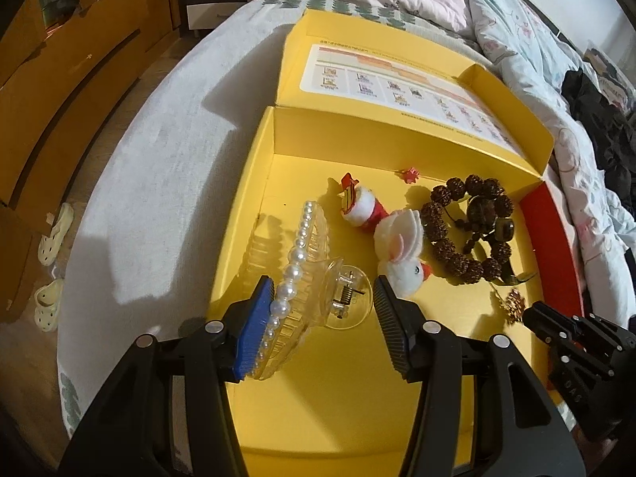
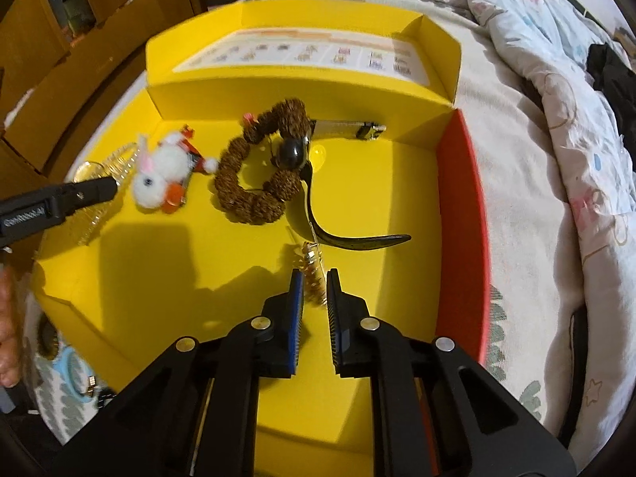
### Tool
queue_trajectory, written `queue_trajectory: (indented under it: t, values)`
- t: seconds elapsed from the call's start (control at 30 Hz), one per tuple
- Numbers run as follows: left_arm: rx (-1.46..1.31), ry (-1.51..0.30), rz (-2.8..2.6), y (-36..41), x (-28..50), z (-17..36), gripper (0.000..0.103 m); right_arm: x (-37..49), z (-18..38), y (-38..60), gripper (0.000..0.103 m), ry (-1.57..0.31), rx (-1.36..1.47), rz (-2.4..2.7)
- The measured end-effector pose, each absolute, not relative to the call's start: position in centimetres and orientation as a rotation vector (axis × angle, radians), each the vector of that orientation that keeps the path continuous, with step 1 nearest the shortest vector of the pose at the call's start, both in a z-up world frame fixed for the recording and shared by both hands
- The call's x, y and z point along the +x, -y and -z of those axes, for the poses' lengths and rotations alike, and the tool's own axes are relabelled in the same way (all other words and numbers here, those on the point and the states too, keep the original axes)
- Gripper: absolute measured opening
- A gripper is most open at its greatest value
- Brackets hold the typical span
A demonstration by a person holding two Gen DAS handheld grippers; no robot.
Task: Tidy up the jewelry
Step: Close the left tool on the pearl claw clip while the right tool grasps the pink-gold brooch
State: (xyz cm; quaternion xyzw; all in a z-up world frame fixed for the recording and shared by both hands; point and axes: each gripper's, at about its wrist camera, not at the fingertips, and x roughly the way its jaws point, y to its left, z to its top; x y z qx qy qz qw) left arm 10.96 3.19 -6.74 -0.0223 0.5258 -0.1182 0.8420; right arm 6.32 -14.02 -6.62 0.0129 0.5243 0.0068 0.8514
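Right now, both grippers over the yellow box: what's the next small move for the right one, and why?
Probably a short, slow lift. The right gripper has shut on the small gold ornament, which sits on a thin pin running to the dark curved hair stick lying on the yellow box floor. The bead bracelet lies close by, so rising straight up should avoid dragging it.
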Motion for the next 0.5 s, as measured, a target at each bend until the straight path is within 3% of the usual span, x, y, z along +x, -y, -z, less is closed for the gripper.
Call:
queue_trajectory:
  t: [0.4,0.5]
  values:
    - [-0.099,-1.045,0.298,-4.7,7.6,2.7,0.052,4.3,3.8,14.8,0.013,-1.064,0.101,-0.056]
    - [-0.089,-1.042,0.293,-4.5,7.5,2.9,0.052,5.0,4.6,14.6,0.022,-1.06,0.079,-0.038]
